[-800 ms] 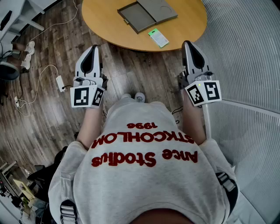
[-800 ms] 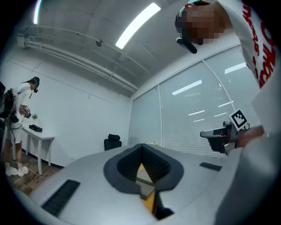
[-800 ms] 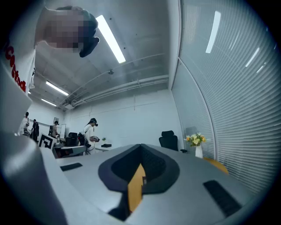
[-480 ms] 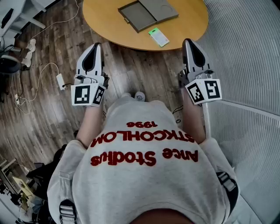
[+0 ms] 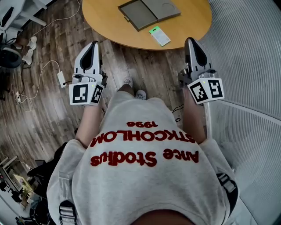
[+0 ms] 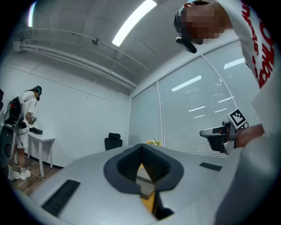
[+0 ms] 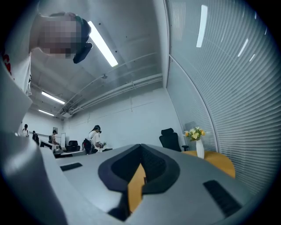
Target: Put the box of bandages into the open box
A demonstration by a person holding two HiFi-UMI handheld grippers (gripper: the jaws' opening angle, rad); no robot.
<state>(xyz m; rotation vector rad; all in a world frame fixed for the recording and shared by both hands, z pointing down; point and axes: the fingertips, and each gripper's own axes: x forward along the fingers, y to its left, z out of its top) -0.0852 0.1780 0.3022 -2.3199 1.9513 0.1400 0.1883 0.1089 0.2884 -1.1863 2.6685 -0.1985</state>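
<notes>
Wooden round table at the top of the frame, with one open box and one box of bandages laid on it. Two grippers are held lower down: the left gripper and right gripper, both clenched on nothing. The bandages are found up between them, well apart from both.

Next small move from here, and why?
Probably reach the right gripper forward toward the box of bandages. That box lies near the table's near edge, on this gripper's side. The gripper is shut, empty and short of the table. The open box sits just beyond.
</notes>
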